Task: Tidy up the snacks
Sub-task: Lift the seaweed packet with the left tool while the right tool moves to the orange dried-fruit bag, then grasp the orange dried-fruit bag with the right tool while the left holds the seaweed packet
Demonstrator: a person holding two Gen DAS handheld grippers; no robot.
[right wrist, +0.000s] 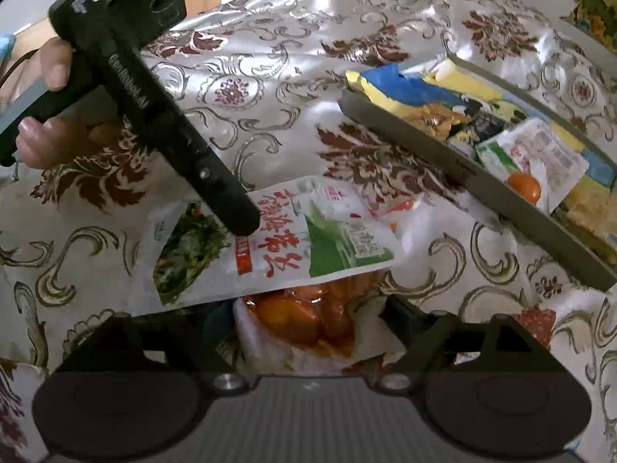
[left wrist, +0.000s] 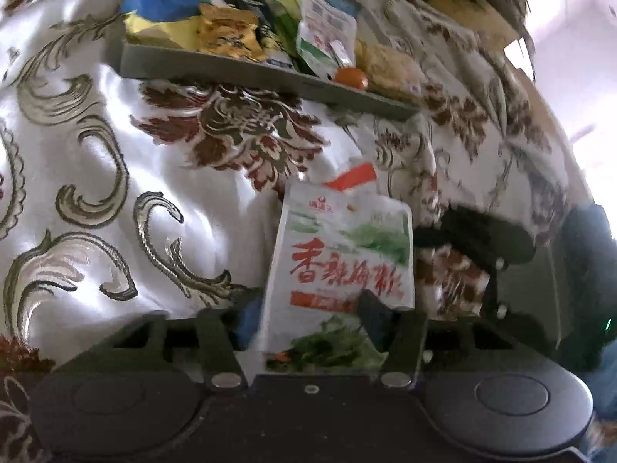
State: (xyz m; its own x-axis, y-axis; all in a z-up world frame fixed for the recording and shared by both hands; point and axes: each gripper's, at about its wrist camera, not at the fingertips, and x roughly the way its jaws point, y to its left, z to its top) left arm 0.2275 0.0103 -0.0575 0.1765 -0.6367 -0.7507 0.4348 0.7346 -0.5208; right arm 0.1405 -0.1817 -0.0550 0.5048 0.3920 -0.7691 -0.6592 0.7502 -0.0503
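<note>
glossy white floral tablecloth [right wrist: 293, 88] under bright daylight; pale wall [left wrist: 570, 38] behind.

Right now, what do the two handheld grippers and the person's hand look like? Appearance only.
Both are black plastic. The left gripper is a long flat-sided bar with white lettering, oval cutouts near its rear and a small screw on its side. A hand grips its handle; a light blue cuff edge shows at the wrist. The right gripper shows angular black linkages with silver pivot bolts, round black housings and a ribbed grey plate.

Left gripper [left wrist: 308, 308] angled downward, jaws clamped on a packet, right gripper [right wrist: 308, 316] — jaws wide apart.
</note>
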